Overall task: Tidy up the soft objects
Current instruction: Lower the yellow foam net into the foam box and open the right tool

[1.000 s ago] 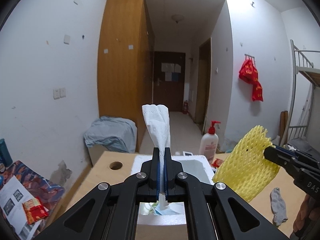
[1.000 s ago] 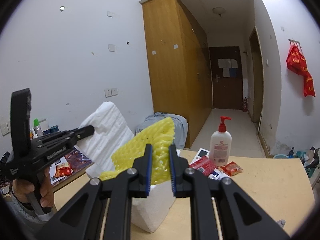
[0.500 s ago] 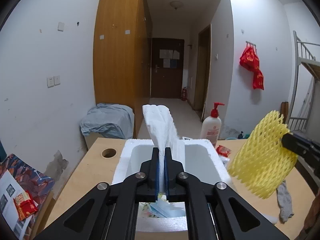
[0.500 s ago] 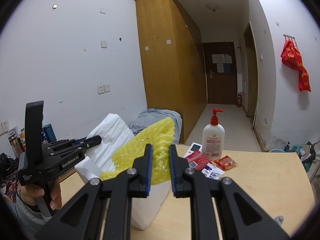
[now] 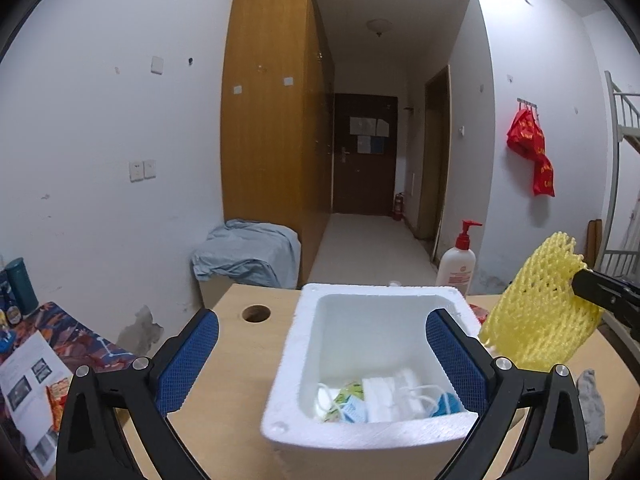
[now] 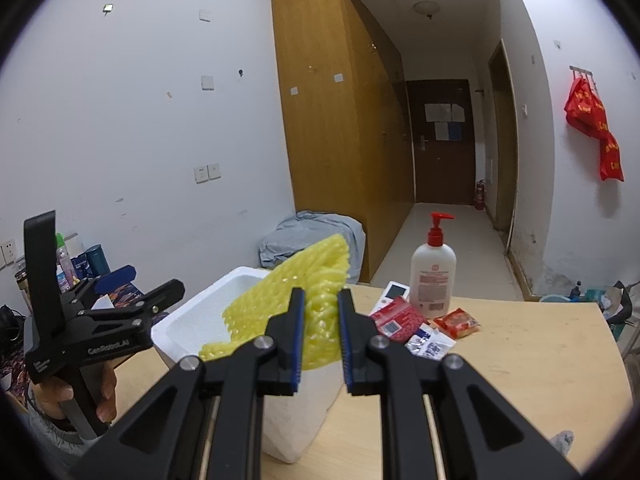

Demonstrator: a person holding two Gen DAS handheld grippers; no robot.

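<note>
Right gripper (image 6: 320, 336) pinches yellow net (image 6: 292, 300), long axis toward upper right, lower edge hidden; left gripper (image 5: 320, 360) opening, empty

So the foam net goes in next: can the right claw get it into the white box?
Probably yes: the right claw grips the yellow foam net beside the foam box, whose top is open.

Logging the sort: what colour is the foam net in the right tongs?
Yellow foam net, an open mesh; clearest in the right wrist view.
</note>
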